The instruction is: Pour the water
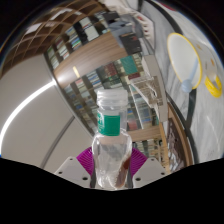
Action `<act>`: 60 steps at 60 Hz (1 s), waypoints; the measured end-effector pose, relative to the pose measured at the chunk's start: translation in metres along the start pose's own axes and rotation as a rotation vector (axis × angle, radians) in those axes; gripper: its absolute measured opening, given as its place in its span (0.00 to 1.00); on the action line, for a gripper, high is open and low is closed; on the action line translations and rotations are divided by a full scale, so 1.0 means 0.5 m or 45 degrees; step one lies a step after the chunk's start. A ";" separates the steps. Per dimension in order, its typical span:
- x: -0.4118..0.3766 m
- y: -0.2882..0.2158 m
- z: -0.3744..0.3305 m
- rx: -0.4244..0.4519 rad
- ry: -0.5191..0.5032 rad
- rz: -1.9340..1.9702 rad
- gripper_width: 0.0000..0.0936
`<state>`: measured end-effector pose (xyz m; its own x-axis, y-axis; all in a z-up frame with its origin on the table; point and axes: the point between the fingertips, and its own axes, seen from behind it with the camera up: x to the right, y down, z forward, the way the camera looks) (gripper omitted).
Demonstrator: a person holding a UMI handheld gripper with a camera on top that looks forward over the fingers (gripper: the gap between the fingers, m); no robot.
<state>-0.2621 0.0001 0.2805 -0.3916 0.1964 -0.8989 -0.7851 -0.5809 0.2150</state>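
Observation:
A clear plastic water bottle (pixel 111 150) with a green label band and a white cap stands upright between my fingers. My gripper (pixel 111 163) is shut on it; both magenta pads (pixel 83 160) press against its sides. The bottle is held up off any surface and hides what lies straight ahead of the fingers. I see no cup or other vessel for water.
Beyond the bottle is a room seen tilted: a white table edge (pixel 25 110) to the left, wooden shelving (pixel 95 50) behind, a table with clutter (pixel 150 100) to the right, and a round yellow-rimmed object (pixel 185 55) beyond that on the right.

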 end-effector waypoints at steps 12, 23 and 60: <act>0.058 -0.133 -0.030 0.138 -0.075 0.451 0.45; 0.075 -0.142 -0.018 0.133 -0.023 0.447 0.44; -0.294 -0.389 -0.131 0.175 0.453 -2.101 0.44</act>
<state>-0.0205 0.0327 0.3459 0.9319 0.2930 -0.2140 -0.2574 0.1184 -0.9590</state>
